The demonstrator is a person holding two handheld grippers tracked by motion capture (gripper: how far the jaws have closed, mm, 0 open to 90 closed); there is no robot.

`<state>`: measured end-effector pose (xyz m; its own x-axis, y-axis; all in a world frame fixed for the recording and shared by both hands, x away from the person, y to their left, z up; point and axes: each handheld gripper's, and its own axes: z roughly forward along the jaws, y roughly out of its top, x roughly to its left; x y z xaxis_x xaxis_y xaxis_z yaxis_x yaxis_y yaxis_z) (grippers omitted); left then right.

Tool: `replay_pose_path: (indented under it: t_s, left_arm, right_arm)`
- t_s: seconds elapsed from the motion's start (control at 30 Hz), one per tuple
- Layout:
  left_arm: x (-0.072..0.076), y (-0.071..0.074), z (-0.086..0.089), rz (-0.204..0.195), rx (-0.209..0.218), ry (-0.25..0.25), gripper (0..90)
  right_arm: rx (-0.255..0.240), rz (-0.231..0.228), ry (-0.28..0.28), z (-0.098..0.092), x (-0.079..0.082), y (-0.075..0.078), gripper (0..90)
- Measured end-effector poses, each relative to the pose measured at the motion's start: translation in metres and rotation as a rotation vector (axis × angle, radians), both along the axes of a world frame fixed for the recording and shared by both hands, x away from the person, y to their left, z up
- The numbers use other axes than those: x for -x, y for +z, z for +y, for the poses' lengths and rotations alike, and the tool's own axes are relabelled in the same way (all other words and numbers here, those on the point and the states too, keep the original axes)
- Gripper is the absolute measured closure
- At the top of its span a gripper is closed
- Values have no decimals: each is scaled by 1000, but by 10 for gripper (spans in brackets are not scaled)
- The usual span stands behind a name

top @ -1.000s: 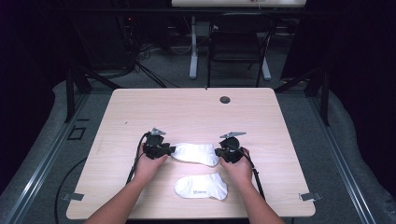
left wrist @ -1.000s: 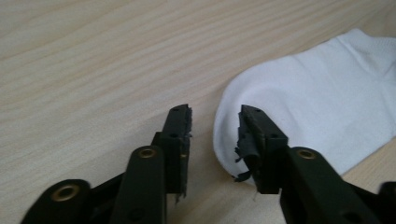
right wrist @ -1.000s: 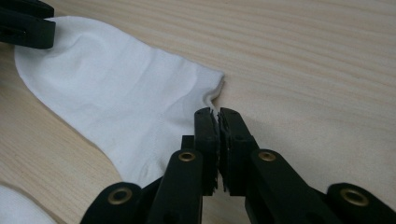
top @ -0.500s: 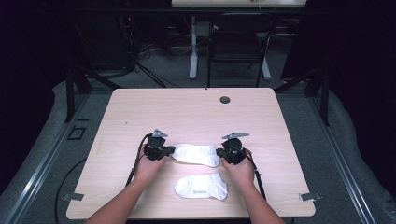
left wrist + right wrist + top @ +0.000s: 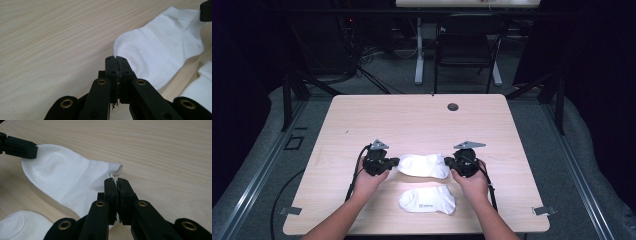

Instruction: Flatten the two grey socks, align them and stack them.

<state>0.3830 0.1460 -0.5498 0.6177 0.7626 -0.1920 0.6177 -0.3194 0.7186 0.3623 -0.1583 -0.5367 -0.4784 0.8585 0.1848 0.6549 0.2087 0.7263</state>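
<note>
Left gripper [image 5: 393,162]: jaws clamped together on the left end of the far sock [image 5: 424,165]. In the left gripper view the left gripper [image 5: 116,60] has its pads pressed flat with a thin edge of white fabric pinched between them; its jaws have just been closing, onto that fabric. The far sock [image 5: 160,52] spreads away to the right of the tips.

Right gripper [image 5: 449,162]: jaws closed on the right end of the same sock. In the right gripper view the right gripper [image 5: 116,180] nips the fabric edge next to the curled cuff, and the far sock [image 5: 67,177] runs off to the left, where the other gripper's black tip bites its opposite end.

So the far sock is strung between the two grippers, left to right, over the table [image 5: 412,120] at mid-depth. Cannot tell whether its middle touches the wood.

Near sock [image 5: 427,200]: flat on the table, just nearer than the held one, between the two hands, not touched by either gripper.
</note>
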Motion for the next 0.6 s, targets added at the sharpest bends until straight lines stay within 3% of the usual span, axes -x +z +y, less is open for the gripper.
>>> replay_pose_path:
  t_s: [0.33, 0.6]
  left_arm:
    - [22, 11, 0, -24, 19, -39, 890]
    - [41, 14, 2, -19, 34, -76, 891]
  right_arm:
    - [-14, -12, 34, -5, 16, 16, 870]
    - [-17, -22, 48, -7, 30, 25, 869]
